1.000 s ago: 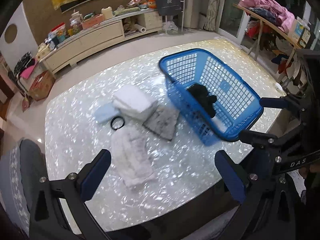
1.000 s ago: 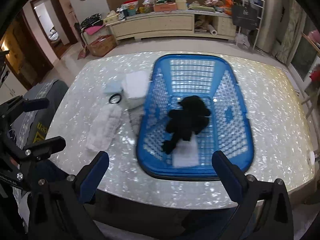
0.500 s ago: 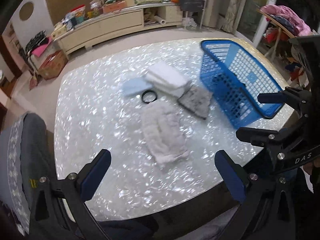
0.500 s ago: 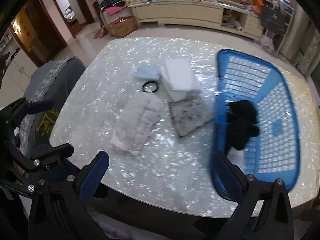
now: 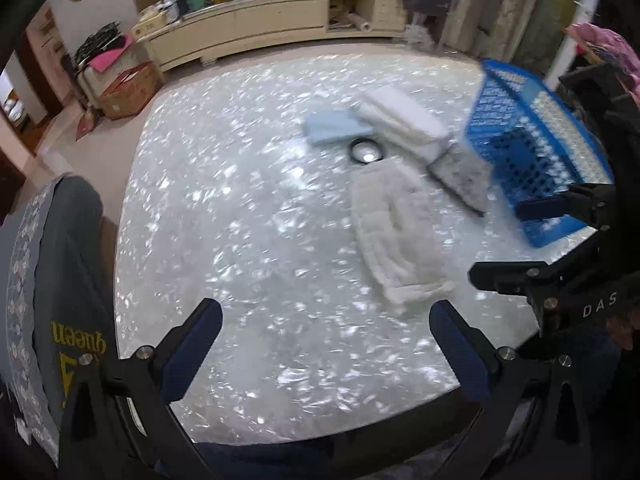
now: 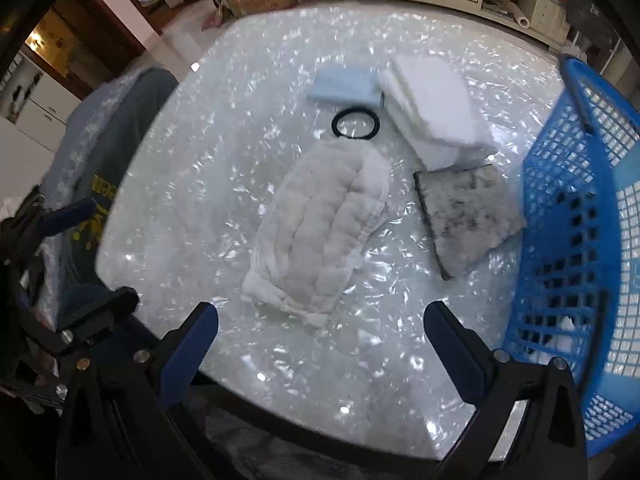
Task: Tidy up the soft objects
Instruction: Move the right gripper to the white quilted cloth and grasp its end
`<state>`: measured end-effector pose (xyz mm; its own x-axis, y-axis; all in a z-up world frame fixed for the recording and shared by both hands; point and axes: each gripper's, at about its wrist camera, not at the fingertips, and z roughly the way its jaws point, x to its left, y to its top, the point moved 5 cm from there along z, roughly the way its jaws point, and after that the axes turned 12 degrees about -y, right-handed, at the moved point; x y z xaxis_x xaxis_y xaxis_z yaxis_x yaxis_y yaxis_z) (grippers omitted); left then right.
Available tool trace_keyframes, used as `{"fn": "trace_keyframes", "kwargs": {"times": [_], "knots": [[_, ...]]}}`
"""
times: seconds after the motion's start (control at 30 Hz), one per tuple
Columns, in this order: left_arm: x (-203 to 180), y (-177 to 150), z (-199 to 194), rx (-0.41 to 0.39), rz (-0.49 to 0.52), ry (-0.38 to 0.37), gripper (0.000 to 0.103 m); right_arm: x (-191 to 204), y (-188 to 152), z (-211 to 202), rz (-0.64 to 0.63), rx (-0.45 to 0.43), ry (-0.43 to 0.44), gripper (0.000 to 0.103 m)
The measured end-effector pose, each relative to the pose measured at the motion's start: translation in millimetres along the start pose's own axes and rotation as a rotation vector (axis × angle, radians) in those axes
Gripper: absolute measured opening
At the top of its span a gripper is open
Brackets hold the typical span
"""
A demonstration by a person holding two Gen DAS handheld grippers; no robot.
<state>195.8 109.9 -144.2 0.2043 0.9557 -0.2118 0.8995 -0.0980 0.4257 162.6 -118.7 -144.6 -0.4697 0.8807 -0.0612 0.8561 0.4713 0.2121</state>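
Observation:
A fluffy white quilted cloth [image 6: 324,232] [image 5: 396,236] lies in the middle of the shiny table. Beyond it are a black ring [image 6: 355,124] [image 5: 366,151], a pale blue folded cloth [image 6: 344,87] [image 5: 334,127], a white folded stack [image 6: 434,100] [image 5: 404,120] and a grey mottled cloth [image 6: 468,216] [image 5: 462,176]. A blue plastic basket [image 6: 576,184] [image 5: 532,152] stands at the right, something dark showing through its wall. My right gripper [image 6: 320,348] is open just short of the fluffy cloth. My left gripper [image 5: 326,344] is open over bare table, left of that cloth.
The pearly table [image 5: 240,220] ends close in front of both grippers. A chair back with a grey printed cover [image 5: 48,280] [image 6: 108,152] stands at the table's left side. A long cluttered sideboard [image 5: 256,20] runs along the far wall.
Both grippers have swung left, away from the basket, which has slid to the right edge of each view. The fluffy white cloth now sits centred in the right wrist view. Both stayed open.

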Motion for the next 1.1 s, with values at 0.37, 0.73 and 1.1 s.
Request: {"fn": "trace_keyframes", "kwargs": {"times": [0.37, 0.73, 1.1], "knots": [[42, -6, 36, 0.028, -0.043, 0.031, 0.103, 5, 24, 57, 0.032, 0.095, -0.012, 0.103], [59, -4, 60, 0.054, -0.037, 0.041, 0.103, 15, 46, 89, 0.036, 0.121, -0.031, 0.078], [61, -6, 61, 0.049, -0.055, -0.005, 0.103, 48, 46, 90, -0.082, 0.051, 0.004, 0.023]]}}
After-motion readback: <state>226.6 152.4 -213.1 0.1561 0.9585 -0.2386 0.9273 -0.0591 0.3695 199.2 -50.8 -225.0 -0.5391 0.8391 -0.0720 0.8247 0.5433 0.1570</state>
